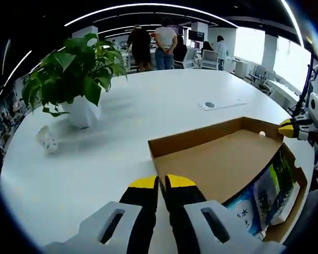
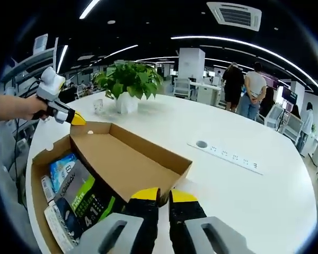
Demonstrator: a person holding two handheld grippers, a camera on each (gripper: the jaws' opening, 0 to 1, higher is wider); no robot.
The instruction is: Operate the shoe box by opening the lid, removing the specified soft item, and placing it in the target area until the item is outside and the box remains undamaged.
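The brown cardboard shoe box (image 2: 116, 169) sits on the white round table (image 2: 244, 196) with its lid flap (image 1: 217, 159) swung open. Colourful soft packets (image 2: 77, 203) lie inside, at the near left. The left gripper (image 1: 162, 183) and the right gripper (image 2: 164, 196) are both clenched with nothing in them. The opening step looks done. Next, one gripper must unclench and reach in for a packet.

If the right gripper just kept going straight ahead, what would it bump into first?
Probably the raised cardboard lid of the open shoe box: the right gripper has its tips at the lid's near edge, jaws together. Depth is hard to judge here.
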